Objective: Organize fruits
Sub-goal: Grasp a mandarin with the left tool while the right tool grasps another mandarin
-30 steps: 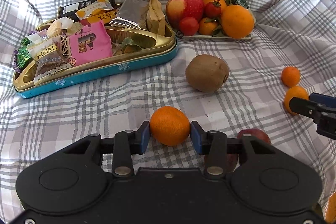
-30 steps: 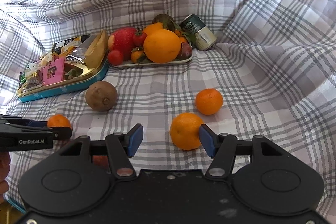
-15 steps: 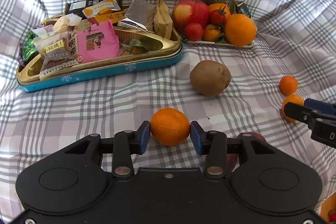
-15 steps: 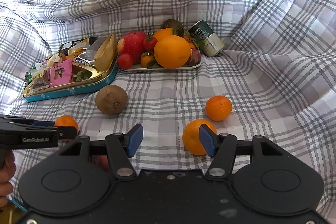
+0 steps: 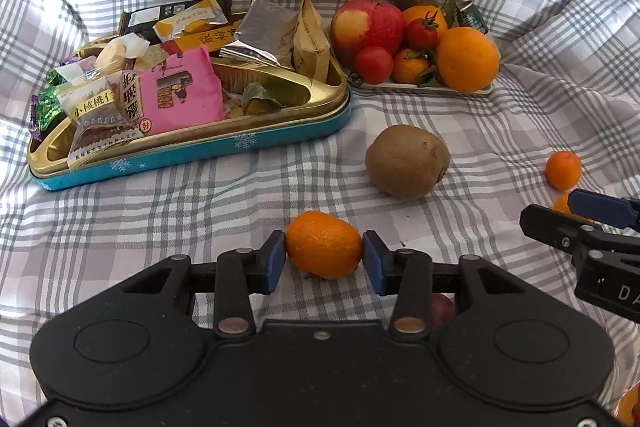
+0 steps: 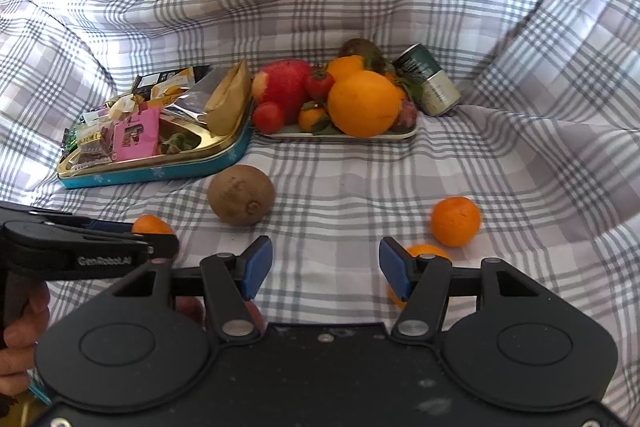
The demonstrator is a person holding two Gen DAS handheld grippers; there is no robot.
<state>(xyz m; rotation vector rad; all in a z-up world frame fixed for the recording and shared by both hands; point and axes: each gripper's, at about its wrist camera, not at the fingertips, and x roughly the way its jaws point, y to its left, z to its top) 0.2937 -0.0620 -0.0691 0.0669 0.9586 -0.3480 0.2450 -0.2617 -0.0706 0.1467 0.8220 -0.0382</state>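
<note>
My left gripper (image 5: 324,259) is shut on a small mandarin (image 5: 324,245) and holds it just above the checked cloth; it also shows in the right wrist view (image 6: 150,225). My right gripper (image 6: 326,267) is open and empty. A second mandarin (image 6: 424,253) lies partly behind its right finger, outside the jaws. A third mandarin (image 6: 455,221) lies further right. A brown kiwi (image 5: 408,161) lies in the middle. The fruit tray (image 5: 424,89) at the back holds an apple, an orange, tomatoes and mandarins.
A gold and teal tin (image 5: 192,151) full of snack packets stands at the back left. A green can (image 6: 430,85) lies behind the fruit tray. A reddish fruit (image 5: 442,309) shows under my left gripper. The cloth rises in folds all around.
My left gripper has lifted and pulled back slightly with the mandarin. My right gripper has shifted left, so the second mandarin went from between its jaws to behind the right finger.
</note>
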